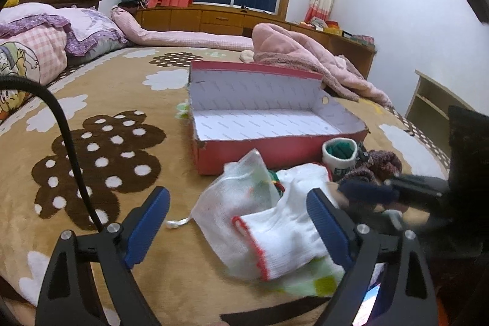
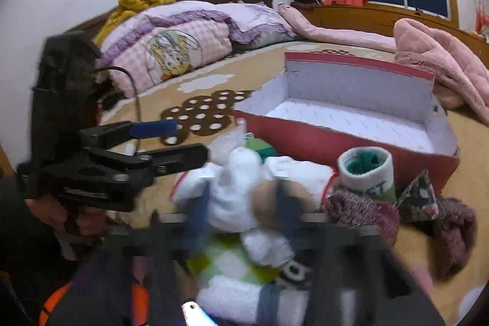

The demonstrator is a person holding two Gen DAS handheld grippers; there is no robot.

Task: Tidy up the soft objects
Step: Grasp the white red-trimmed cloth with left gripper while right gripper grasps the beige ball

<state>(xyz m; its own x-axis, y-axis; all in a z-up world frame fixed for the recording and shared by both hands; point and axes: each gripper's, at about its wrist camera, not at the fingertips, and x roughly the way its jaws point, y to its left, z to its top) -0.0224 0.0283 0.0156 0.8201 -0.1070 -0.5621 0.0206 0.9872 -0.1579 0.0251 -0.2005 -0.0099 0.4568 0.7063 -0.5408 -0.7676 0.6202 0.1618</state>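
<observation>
A pile of soft things lies on the bed in front of an open red shoebox (image 1: 244, 156) (image 2: 321, 139) with a white inside. The pile holds a white mesh pouch (image 1: 232, 197), white socks with red trim (image 1: 284, 237) (image 2: 241, 203), a rolled white and green sock (image 1: 339, 155) (image 2: 366, 170) and a maroon knit item (image 1: 385, 164) (image 2: 363, 211). My left gripper (image 1: 237, 222) (image 2: 183, 139) is open, its fingers on either side of the white sock and pouch. My right gripper (image 2: 244, 206) is blurred and straddles a white sock; it shows at the right of the left wrist view (image 1: 366, 191).
The bed has a tan blanket with brown dotted flowers (image 1: 97, 164). Pink and purple quilts (image 1: 45, 32) lie at the headboard. A pink fleece blanket (image 1: 305, 57) lies behind the box. A wooden cabinet (image 1: 229, 17) runs under the window. A shelf unit (image 1: 434, 103) stands at the right.
</observation>
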